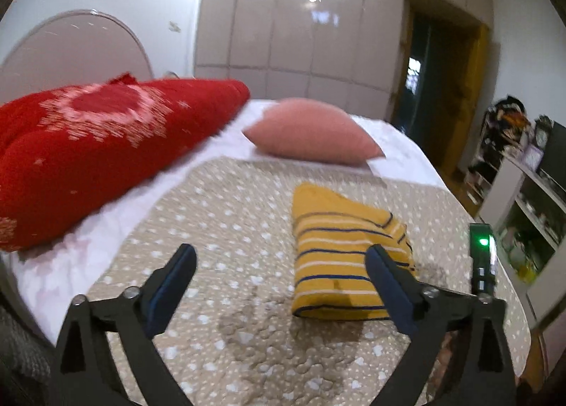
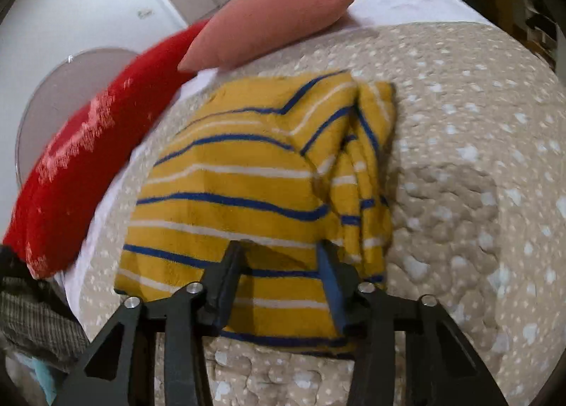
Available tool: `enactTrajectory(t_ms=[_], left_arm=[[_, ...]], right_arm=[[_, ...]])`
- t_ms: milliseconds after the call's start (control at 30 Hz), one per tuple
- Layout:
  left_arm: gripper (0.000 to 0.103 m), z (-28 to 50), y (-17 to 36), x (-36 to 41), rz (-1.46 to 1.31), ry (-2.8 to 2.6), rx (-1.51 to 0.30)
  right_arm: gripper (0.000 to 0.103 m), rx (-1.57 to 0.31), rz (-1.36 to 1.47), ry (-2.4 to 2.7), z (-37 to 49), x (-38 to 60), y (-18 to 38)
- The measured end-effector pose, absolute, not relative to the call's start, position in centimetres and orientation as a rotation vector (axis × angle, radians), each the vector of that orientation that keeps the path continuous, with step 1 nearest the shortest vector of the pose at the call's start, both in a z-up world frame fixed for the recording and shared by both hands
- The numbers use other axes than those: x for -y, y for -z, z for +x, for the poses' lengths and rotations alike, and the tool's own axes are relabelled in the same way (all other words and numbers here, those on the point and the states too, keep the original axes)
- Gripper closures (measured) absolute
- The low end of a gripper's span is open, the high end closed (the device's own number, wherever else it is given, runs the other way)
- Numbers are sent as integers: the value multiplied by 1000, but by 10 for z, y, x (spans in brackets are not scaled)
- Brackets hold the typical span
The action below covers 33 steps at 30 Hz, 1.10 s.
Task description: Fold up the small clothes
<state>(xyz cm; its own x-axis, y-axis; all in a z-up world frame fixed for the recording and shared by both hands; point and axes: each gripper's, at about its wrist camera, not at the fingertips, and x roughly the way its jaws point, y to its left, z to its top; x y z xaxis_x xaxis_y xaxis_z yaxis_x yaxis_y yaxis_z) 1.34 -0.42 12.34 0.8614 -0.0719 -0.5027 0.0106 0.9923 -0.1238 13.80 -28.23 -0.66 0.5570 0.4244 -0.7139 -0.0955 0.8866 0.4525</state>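
A small yellow garment with blue and white stripes lies folded in a thick rectangle on the beige dotted bedspread. My left gripper is open and empty above the bedspread, its right finger over the garment's right edge. In the right wrist view the garment fills the middle. My right gripper hovers over the garment's near end with its jaws partly open and holds nothing. The right gripper's green-lit end shows at the right of the left wrist view.
A red blanket lies bundled at the left of the bed. A pink pillow lies on the white sheet beyond the garment. White wardrobe doors stand behind the bed. Cluttered shelves stand at the right.
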Motion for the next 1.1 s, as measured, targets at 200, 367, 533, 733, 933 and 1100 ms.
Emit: enactTrajectory(t_ms=[200, 367, 533, 733, 933, 1100], left_arm=[[3, -4, -119, 7, -116, 71, -533], [3, -4, -93, 26, -79, 120, -690], [3, -9, -75, 35, -53, 111, -746], [3, -11, -59, 43, -44, 110, -800], [3, -11, -46, 53, -29, 127, -844], [3, -7, -38, 56, -35, 127, -880]], right_arm=[[48, -873, 277, -204, 90, 277, -22], [43, -857, 186, -81, 54, 276, -29], [41, -852, 95, 23, 30, 279, -25], [36, -848, 53, 78, 16, 282, -23], [35, -855, 29, 97, 7, 283, -19], [34, -867, 21, 101, 6, 282, -15]])
